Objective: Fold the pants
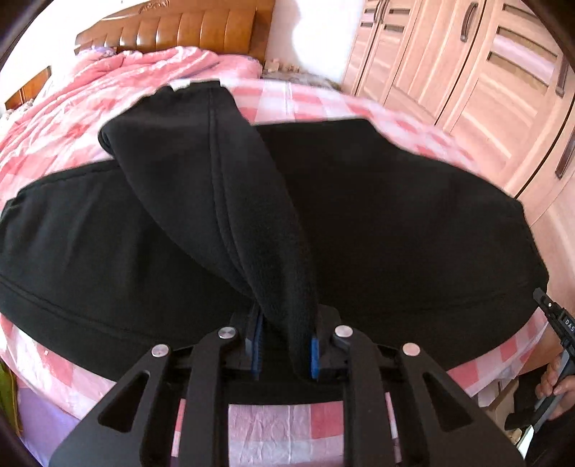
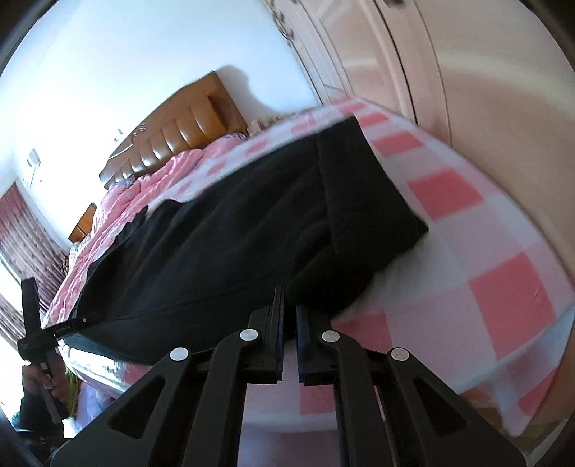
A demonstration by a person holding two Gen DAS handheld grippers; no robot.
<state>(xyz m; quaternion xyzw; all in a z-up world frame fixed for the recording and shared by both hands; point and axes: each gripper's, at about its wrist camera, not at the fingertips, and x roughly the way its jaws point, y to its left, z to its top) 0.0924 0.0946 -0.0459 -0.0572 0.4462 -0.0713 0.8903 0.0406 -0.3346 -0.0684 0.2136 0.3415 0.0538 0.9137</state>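
1. The black pants (image 1: 395,215) lie spread across the checked bedsheet (image 1: 287,424), filling the whole middle of the left wrist view from the left edge to the right edge.

2. The left gripper (image 1: 285,354) is pinching a bunch of the black cloth between its blue pads (image 1: 314,355); a long tongue of fabric rises from the jaws at bottom center and drapes toward the upper left of the frame, over the rest of the pants.

3. In the right wrist view, the right gripper (image 2: 289,345) sits at bottom center with its fingers nearly together, only a thin gap between them. Nothing is caught there that I can see, and the cloth edge lies just beyond the tips.

4. Same view: the hemmed end of the pants (image 2: 373,201) is in the center right, flat on the sheet.

5. Handling, by my reading: thick, fleecy, soft stuff with no stiffness at all. It sags wherever it is not held, but looks grippy rather than slick, so it should not slide out of the pads.

6. Where to hold: the seams and hems look like the firmest spots. I would take the edge near the right gripper's tips, pinching both layers together.

7. A pink quilt (image 1: 90,82) is bunched in the upper left, by the wooden headboard (image 1: 201,32), clear of the pants.
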